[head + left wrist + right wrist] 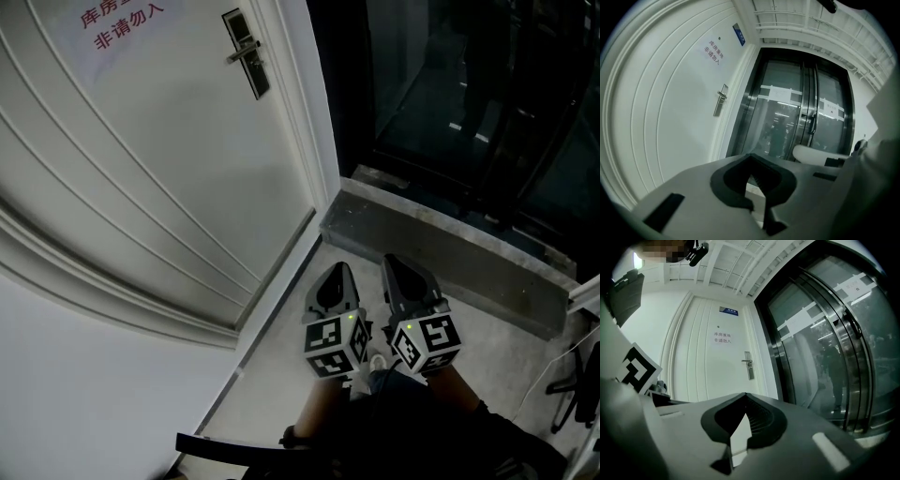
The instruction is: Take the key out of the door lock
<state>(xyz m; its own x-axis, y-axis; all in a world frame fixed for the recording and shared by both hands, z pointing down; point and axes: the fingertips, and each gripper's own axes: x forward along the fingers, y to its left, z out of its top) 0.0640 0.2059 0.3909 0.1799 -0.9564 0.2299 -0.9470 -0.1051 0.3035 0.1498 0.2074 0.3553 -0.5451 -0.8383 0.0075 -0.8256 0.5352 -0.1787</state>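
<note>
The white door (159, 159) stands shut, with its dark lock plate and silver lever handle (247, 52) far up at the top of the head view. The same handle shows small in the left gripper view (721, 100) and in the right gripper view (748, 364). A key is too small to make out from here. My left gripper (337, 274) and right gripper (399, 264) hang side by side low over the floor, close to my body and far from the lock. Both are shut with nothing between the jaws, as their own views show (750, 157) (745, 397).
A paper notice with red print (117, 23) is stuck on the door. Dark glass sliding doors (469, 94) stand to the right of it behind a grey stone threshold (441, 248). A white wall (84, 394) lies at the lower left.
</note>
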